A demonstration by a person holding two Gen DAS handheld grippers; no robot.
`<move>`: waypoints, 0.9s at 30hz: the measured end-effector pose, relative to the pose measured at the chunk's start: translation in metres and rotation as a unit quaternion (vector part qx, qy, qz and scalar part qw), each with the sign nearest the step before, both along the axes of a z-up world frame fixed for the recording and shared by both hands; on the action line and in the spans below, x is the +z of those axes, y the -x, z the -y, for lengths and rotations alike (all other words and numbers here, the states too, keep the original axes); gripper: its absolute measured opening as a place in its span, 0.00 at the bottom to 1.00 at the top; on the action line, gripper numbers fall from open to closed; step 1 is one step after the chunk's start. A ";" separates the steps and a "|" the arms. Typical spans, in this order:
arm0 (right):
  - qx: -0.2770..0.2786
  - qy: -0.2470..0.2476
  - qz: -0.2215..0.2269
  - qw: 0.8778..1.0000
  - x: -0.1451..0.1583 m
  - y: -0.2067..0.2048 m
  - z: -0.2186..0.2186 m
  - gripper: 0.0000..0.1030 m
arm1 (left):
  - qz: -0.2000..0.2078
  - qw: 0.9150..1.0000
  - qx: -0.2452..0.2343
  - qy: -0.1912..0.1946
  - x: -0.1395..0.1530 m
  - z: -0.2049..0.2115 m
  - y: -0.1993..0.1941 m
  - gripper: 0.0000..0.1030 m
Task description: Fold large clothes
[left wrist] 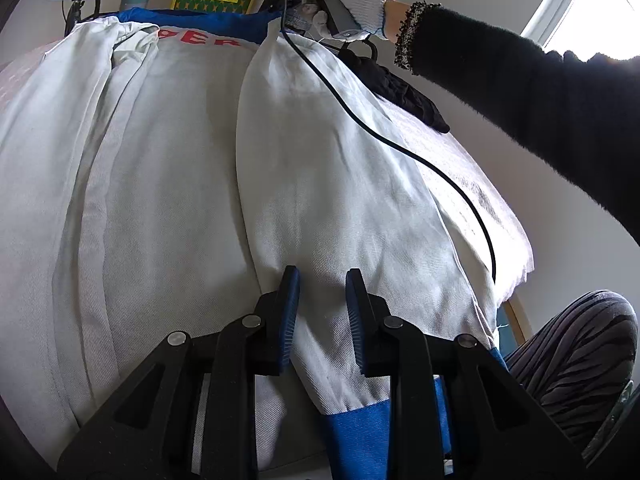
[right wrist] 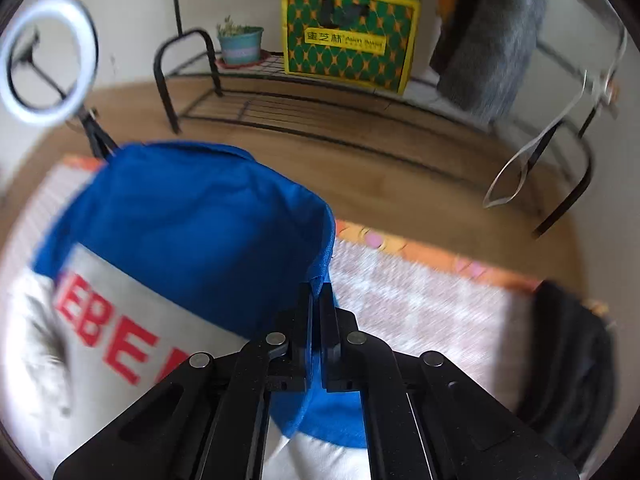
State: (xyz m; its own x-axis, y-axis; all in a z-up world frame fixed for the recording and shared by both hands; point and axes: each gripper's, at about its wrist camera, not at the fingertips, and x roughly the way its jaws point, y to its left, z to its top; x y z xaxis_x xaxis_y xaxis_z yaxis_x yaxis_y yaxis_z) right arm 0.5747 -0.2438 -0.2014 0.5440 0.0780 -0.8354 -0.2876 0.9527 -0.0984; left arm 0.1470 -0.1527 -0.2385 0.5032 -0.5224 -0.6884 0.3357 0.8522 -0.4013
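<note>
A large white garment (left wrist: 180, 160) with blue trim and red letters lies spread over the covered table (left wrist: 480, 200). One white sleeve with a blue cuff (left wrist: 360, 432) runs toward me. My left gripper (left wrist: 322, 304) stands over that sleeve, its blue pads apart and flat cloth showing between them. At the far end a gloved hand (left wrist: 352, 0) holds the other gripper's handle. In the right wrist view my right gripper (right wrist: 316, 300) is shut on the edge of the garment's blue part (right wrist: 180, 220), which stands lifted off the table.
A black garment (right wrist: 572, 360) lies at the table's right side. A black cable (left wrist: 400, 148) trails across the white cloth. Beyond the table stand a metal rack (right wrist: 280, 96) with a yellow-green box (right wrist: 352, 40) and a plant pot (right wrist: 240, 44), and a ring light (right wrist: 48, 60). A striped trouser leg (left wrist: 580, 360) is at the near right.
</note>
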 end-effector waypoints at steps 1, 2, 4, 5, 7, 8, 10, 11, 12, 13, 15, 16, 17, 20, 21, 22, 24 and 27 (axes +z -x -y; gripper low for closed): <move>0.001 0.022 0.007 1.000 -0.002 -0.001 -0.010 0.01 | 0.001 1.000 0.000 -0.002 0.000 0.001 0.000 0.22; 0.006 0.037 0.008 0.999 -0.006 -0.003 -0.018 0.01 | 0.004 1.000 -0.001 -0.005 0.000 0.002 0.001 0.22; 0.017 0.062 0.008 0.998 -0.017 -0.006 -0.035 0.01 | 0.007 1.000 -0.002 -0.008 0.000 0.003 0.002 0.22; 0.020 0.076 0.010 0.997 -0.025 -0.007 -0.044 0.01 | 0.007 1.000 -0.002 -0.007 0.000 0.002 0.002 0.22; 0.018 0.081 0.001 0.997 -0.038 -0.010 -0.054 0.01 | 0.007 1.000 -0.002 -0.003 0.000 0.002 0.002 0.22; 0.016 0.074 -0.006 0.997 -0.043 -0.013 -0.057 0.01 | 0.008 1.000 -0.002 -0.003 0.000 0.002 0.002 0.22; 0.011 0.061 -0.021 0.998 -0.053 -0.017 -0.059 0.02 | 0.008 1.000 -0.003 -0.003 0.000 0.002 0.002 0.22; 0.012 0.054 -0.018 0.998 -0.053 -0.018 -0.058 0.06 | 0.007 1.000 -0.002 -0.002 0.000 0.002 0.002 0.22; 0.015 0.039 -0.022 0.999 -0.051 -0.020 -0.056 0.07 | 0.005 1.000 -0.002 -0.002 0.000 0.001 0.003 0.22; 0.016 0.017 -0.030 0.999 -0.047 -0.019 -0.051 0.09 | 0.003 1.000 -0.002 -0.001 0.001 0.001 0.003 0.22; 0.005 -0.038 -0.037 0.999 -0.032 -0.019 -0.034 0.11 | 0.001 1.000 -0.001 -0.003 0.002 0.001 0.003 0.22; 0.004 -0.064 -0.033 0.997 -0.025 -0.014 -0.028 0.11 | 0.000 1.000 0.000 -0.005 0.003 0.001 0.004 0.22; 0.002 -0.083 -0.028 0.996 -0.014 -0.008 -0.019 0.11 | -0.001 1.000 0.000 -0.007 0.004 0.001 0.005 0.22; -0.002 -0.134 -0.013 0.991 0.015 0.019 0.008 0.11 | 0.008 1.000 0.006 -0.016 0.011 0.001 0.010 0.22; -0.006 -0.147 -0.010 0.989 0.025 0.030 0.018 0.11 | 0.015 1.000 0.007 -0.020 0.013 0.001 0.014 0.22; -0.007 -0.164 -0.006 0.986 0.034 0.043 0.028 0.11 | 0.024 0.999 0.008 -0.026 0.017 0.002 0.018 0.22; -0.009 -0.189 -0.002 0.982 0.050 0.069 0.046 0.11 | 0.043 0.998 0.008 -0.039 0.024 0.002 0.026 0.22; -0.017 -0.210 0.009 0.978 0.072 0.106 0.074 0.24 | 0.067 0.996 0.009 -0.052 0.034 0.004 0.037 0.22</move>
